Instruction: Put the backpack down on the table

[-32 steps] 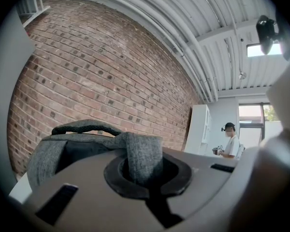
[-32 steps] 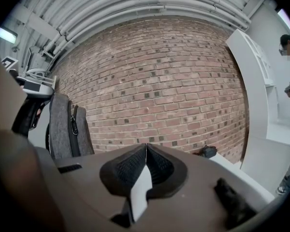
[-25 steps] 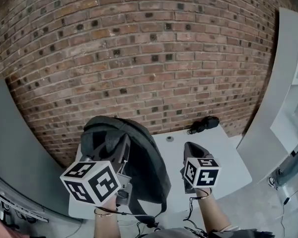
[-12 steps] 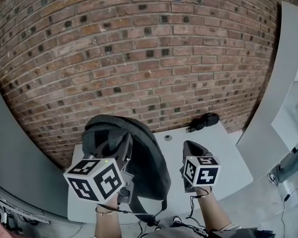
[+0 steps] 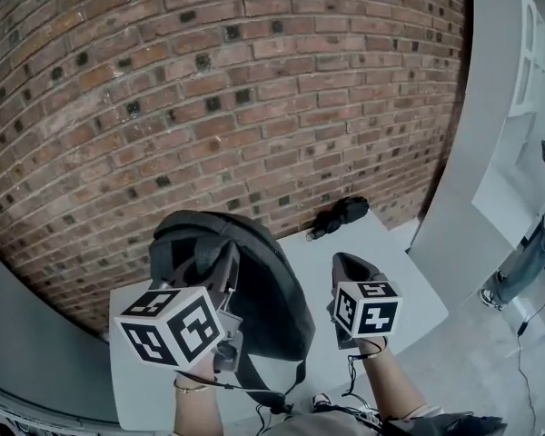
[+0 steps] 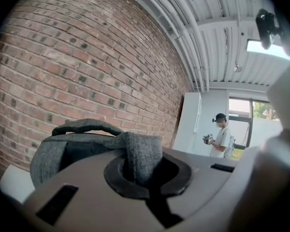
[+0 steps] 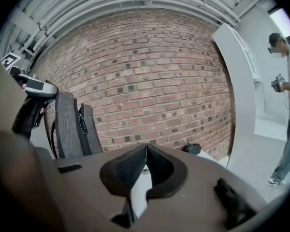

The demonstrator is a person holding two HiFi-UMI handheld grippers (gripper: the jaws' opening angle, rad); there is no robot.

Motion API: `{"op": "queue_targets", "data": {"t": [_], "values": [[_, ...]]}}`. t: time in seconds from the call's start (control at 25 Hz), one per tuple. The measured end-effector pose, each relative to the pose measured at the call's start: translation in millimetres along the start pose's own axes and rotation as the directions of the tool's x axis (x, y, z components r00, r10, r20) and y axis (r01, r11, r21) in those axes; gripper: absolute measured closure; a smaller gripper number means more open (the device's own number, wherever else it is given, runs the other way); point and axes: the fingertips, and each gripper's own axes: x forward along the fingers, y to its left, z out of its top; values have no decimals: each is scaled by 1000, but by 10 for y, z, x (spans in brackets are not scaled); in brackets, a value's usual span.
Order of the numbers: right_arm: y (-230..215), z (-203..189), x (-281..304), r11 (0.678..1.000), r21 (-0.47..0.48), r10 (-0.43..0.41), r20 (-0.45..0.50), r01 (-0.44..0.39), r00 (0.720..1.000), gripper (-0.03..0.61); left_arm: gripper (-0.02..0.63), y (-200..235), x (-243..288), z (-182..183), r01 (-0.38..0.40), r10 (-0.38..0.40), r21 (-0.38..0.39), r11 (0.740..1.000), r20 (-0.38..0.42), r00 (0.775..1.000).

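Our left gripper was clamped shut on a grey strap of the backpack, with the webbing bunched up between its jaws. The pack hung upright from that grip over the left part of the white table. We could not tell whether its base was touching the top, since the grippers hid it. Our right gripper was beside the pack with its jaws pressed together on nothing. A small dark object lay at the back of the table against the brick wall, well apart from the pack.

We judged the step in hand to be the lowering itself. To do it well, we needed to bring the pack straight down with the strap taut and let the base land flat, well in from the front edge. We should loosen the left jaws only once the table bore the weight. The empty right gripper could steady the pack's side if it leaned, as a soft pack let go early might slump toward us.
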Motion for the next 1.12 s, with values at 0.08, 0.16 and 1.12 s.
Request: {"op": "queue_targets", "data": {"t": [0.08,0.16,1.12], "values": [[-175,5,-8,1000,3,-23,-2,23,1000,548,603,-114,183,-31,29,-29,4,1000,-16,999],[-381,6,-19,999,9,-51,-7,51,999,548,603,-236,386,-57,58,-58,5,998,-31,998],[-2561,-100,-202,938,193,-284,-41,287,958,548,603,-1852,2455,-549,414,-399,58,909,-175,900]]}}
